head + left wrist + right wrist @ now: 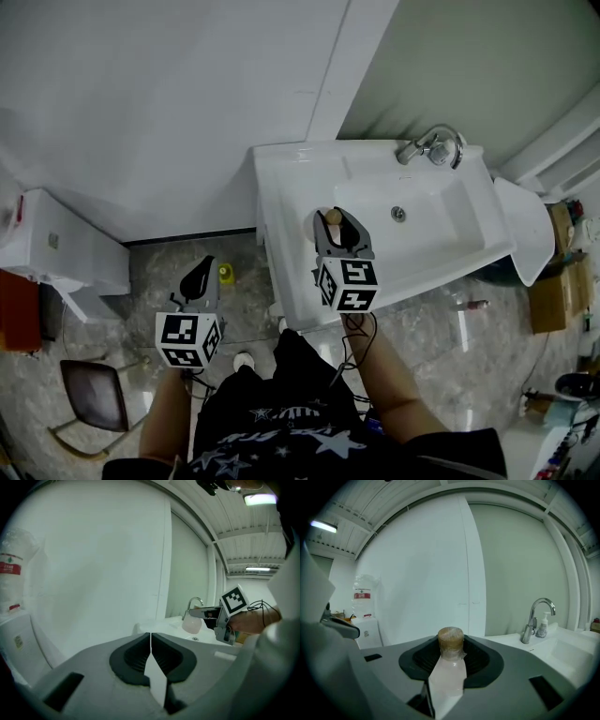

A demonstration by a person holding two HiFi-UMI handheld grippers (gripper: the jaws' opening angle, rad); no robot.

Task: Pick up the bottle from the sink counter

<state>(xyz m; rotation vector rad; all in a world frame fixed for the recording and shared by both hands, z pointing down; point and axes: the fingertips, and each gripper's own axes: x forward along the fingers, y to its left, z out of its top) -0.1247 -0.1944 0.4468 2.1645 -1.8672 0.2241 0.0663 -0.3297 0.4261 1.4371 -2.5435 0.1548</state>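
A small pale-pink bottle [450, 670] with a tan cork-like cap [333, 217] sits between the jaws of my right gripper [337, 227], which is shut on it. The gripper holds it above the left part of the white sink counter [281, 187], clear of the surface. In the left gripper view the bottle [191, 623] hangs from the right gripper [206, 613] in front of the faucet. My left gripper [200, 274] is lower left over the floor, away from the sink, jaws shut with nothing in them.
A chrome faucet [431, 145] stands at the basin's back, with a soap dispenser [542, 625] beside it. A white cabinet [56, 248] is at the left, a chair [94, 398] below it, a small yellow thing [225, 273] on the floor, and cardboard boxes [553, 291] at the right.
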